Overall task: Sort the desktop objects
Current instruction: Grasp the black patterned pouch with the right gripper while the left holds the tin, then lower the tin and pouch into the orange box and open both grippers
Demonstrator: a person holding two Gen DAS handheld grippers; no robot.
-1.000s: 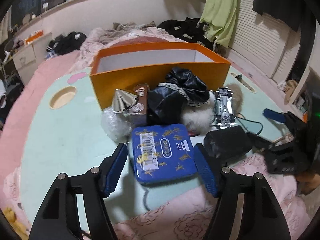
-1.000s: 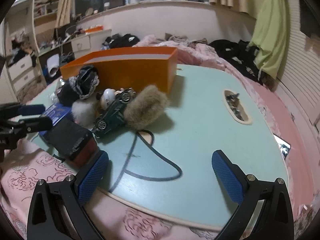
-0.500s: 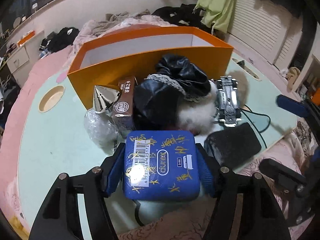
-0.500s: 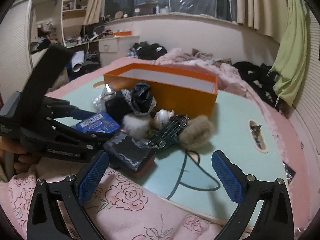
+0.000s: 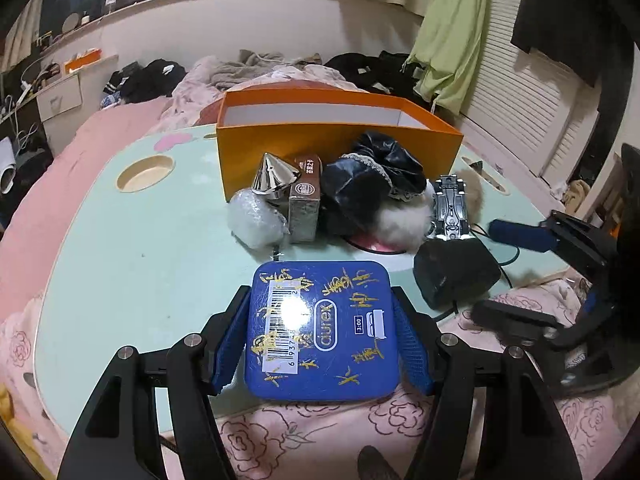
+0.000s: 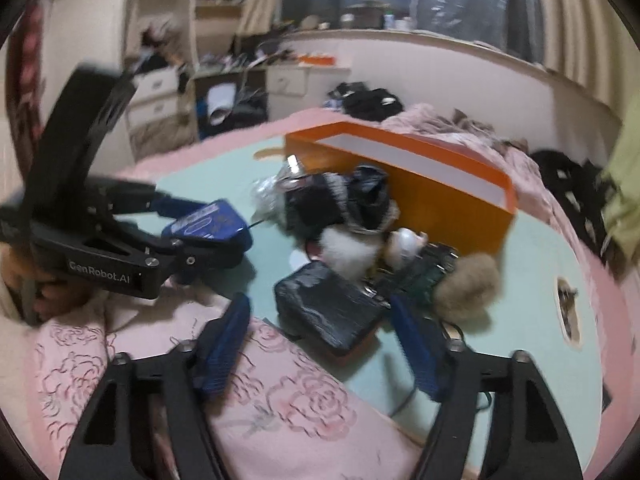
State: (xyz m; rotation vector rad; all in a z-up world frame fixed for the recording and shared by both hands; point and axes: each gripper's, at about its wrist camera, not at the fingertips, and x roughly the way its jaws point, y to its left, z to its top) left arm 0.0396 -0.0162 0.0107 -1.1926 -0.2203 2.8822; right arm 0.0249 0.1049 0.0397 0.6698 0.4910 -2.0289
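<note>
Both tongs are working: the left gripper (image 5: 322, 344) is clamping the flat blue metal tin (image 5: 322, 330) by its stiff, slippery side edges, while the right gripper (image 6: 320, 346), its jaws just narrowing, is straddling the black box (image 6: 330, 312) without yet pressing it.

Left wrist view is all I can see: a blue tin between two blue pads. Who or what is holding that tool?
Observer: A person's hand grips the black body of the left gripper, which is clamped on the blue tin.
Operator: And the other tool, off to my right?
Observer: The right gripper has just been closing its jaws. The black box lies between them, with no pad pressing on it as far as the blur shows.
Operator: Is that box black all over?
Observer: No, its bottom edge shows reddish.
Operator: The toy car looks silver to me.
Observer: In the right wrist view the toy car looks dark green.
</note>
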